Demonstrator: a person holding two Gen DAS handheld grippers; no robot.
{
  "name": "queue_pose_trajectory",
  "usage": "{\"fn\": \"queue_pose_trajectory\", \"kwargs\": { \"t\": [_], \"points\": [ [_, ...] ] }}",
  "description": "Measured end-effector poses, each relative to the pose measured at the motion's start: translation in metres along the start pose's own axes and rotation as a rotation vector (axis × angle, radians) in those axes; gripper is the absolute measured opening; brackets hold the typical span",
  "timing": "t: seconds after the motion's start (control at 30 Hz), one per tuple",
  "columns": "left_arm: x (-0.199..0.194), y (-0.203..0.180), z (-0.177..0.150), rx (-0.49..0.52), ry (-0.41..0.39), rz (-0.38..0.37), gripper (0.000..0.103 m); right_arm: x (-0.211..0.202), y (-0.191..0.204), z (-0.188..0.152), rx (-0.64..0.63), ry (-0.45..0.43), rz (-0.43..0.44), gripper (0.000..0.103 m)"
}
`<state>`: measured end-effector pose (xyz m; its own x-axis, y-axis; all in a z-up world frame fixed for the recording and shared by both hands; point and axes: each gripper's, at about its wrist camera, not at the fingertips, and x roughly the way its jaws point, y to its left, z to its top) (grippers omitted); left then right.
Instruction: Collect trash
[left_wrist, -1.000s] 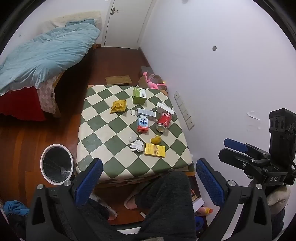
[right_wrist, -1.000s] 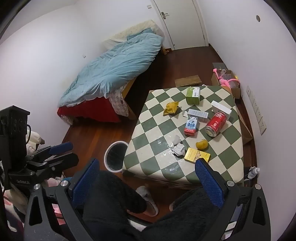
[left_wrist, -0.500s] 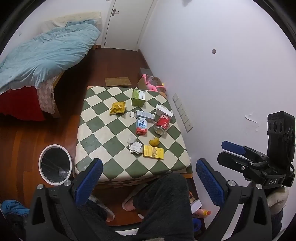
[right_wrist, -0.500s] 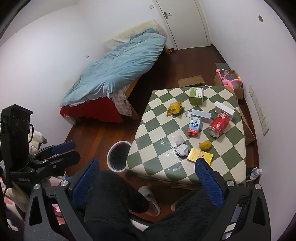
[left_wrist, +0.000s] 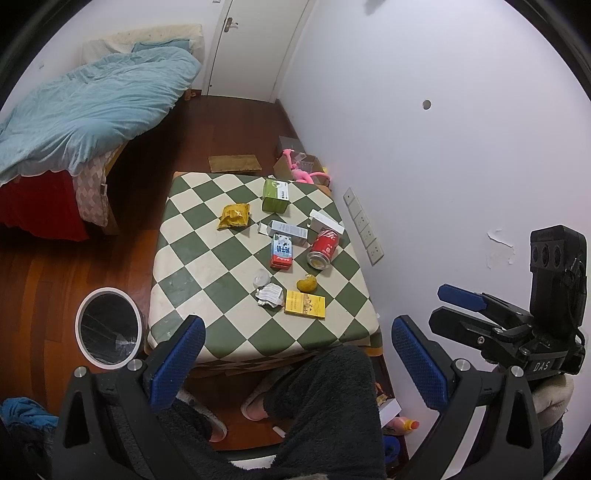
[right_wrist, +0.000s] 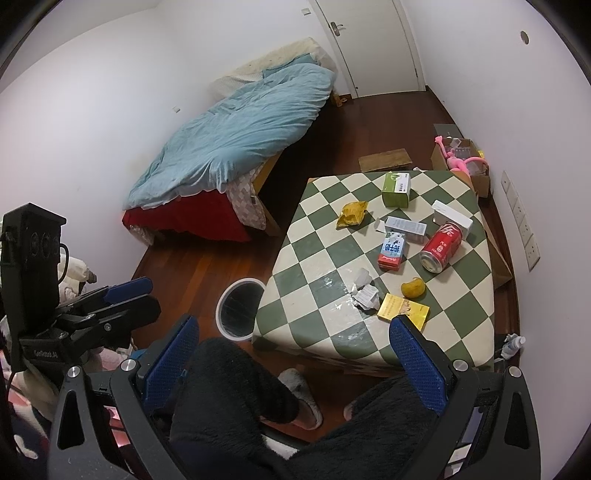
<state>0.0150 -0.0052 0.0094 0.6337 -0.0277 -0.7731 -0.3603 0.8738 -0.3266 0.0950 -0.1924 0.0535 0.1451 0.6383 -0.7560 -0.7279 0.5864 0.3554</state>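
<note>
in the left wrist view the left gripper (left_wrist: 293, 363) is held high and well back from the checkered counter (left_wrist: 192, 258), its blue fingers (left_wrist: 177, 360) spread wide with nothing between them. the trash lies scattered over the counter: a red cola can (left_wrist: 324, 248) on its side, a milk carton (left_wrist: 282, 252), a crumpled paper (left_wrist: 269, 294) touching a yellow flat box (left_wrist: 305, 304), a yellowish lump (left_wrist: 306, 284), a yellow snack bag (left_wrist: 233, 216) and a green box (left_wrist: 276, 195). the trash bin (left_wrist: 108, 326) stands on the floor just beside the counter's left edge. the likely trouble from here is the can: lying on its side, it could roll off when nudged, and i cannot tell whether it holds liquid. the paper is light and flat and may slip from the fingers. the right gripper (left_wrist: 460, 308) shows at the right, also raised, its fingers close together

in the right wrist view the right gripper (right_wrist: 295, 363) hangs equally high over the person's dark fleece-clad legs (right_wrist: 236, 398), fingers (right_wrist: 417, 363) wide apart and empty. the bin (right_wrist: 240, 308) sits low, beside the counter, so a drop from this height could miss its mouth. the yellow box (right_wrist: 402, 308) lies nearest the right fingers. the left gripper (right_wrist: 127, 295) appears at the left, its fingers looking near each other from this angle, holding nothing
</note>
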Motion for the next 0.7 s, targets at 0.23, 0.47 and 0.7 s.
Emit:
{"fn": "queue_pose_trajectory", "kwargs": {
  "t": [0.23,0.47,0.7],
  "points": [
    [-0.0005,0.0014,-0.0006,-0.003,-0.003,-0.002,0.103,-0.0004,0.0042,-0.0011,-0.003,0.000,0.001,0.103],
    [-0.0008,0.0000,0.0004,-0.002,-0.004,-0.002,0.103,0.0019,0.0050,-0.0023,-0.003,0.000,0.007,0.103],
    [-0.0016,-0.0025,0.0012,-0.003,-0.010,-0.005,0.103,0.0024,0.0069,-0.0018,-0.007,0.001,0.006,0.103]
  ]
}}
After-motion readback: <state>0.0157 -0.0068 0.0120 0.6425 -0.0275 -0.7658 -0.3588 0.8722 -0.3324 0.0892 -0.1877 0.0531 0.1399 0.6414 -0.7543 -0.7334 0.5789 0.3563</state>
